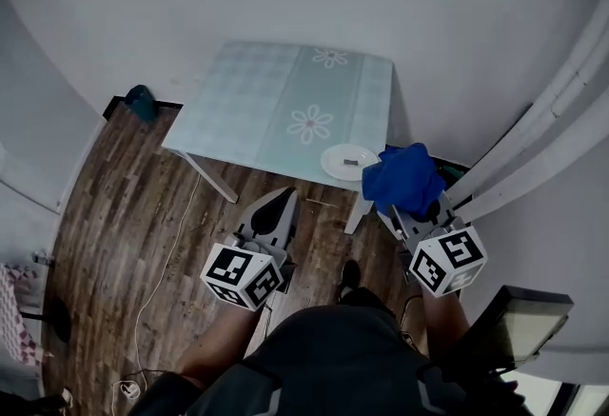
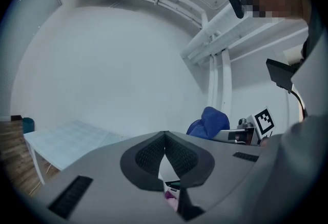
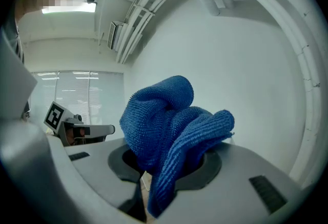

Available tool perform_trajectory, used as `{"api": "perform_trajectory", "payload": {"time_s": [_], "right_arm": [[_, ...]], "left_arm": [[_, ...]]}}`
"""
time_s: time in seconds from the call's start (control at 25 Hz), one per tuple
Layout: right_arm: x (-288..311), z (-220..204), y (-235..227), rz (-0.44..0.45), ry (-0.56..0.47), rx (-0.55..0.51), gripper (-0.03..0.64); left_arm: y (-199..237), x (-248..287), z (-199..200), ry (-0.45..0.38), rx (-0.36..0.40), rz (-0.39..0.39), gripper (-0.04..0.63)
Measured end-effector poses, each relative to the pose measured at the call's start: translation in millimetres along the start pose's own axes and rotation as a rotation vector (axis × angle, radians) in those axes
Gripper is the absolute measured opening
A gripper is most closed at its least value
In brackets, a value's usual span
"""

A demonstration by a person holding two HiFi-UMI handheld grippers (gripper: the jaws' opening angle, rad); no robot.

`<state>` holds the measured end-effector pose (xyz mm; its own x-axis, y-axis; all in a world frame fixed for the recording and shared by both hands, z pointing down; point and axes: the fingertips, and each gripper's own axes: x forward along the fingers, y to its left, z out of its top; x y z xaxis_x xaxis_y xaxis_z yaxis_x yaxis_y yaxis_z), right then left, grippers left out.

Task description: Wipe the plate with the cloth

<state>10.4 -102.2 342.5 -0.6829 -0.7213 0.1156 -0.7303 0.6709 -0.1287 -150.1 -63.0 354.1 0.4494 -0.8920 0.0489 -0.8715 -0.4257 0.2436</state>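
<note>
Overhead, the head view alone shows the plate [image 1: 349,162]: small, white, with a grey mark at its middle, lying near the right front corner of the table [image 1: 257,109]. The cloth [image 1: 404,178], deep blue and bunched, sits just beside the plate at the tip of the right gripper [image 1: 423,214]. The left gripper [image 1: 276,211] is over the floor [image 1: 133,205] in front of the table.

From the left gripper view, its jaws are pressed together with nothing between them. To its right are the cloth and the right gripper's marker cube [image 2: 264,121].

Only the right gripper view shows the cloth's looped, ribbed weave. Its jaws pinch the cloth, with one fold hanging down between them.
</note>
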Motion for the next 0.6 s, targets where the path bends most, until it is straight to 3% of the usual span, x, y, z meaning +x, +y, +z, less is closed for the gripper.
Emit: {"api": "perform_trajectory", "payload": {"time_s": [0.32, 0.6], "right_arm": [[53, 16, -62, 0.033, 0.002, 0.018, 0.129], [100, 9, -98, 0.105, 0.040, 0.023, 0.129]], "left_arm": [[29, 80, 10, 0.032, 0.020, 0.049, 0.009], [47, 134, -4, 0.093, 0.010, 0.082, 0.009]]}}
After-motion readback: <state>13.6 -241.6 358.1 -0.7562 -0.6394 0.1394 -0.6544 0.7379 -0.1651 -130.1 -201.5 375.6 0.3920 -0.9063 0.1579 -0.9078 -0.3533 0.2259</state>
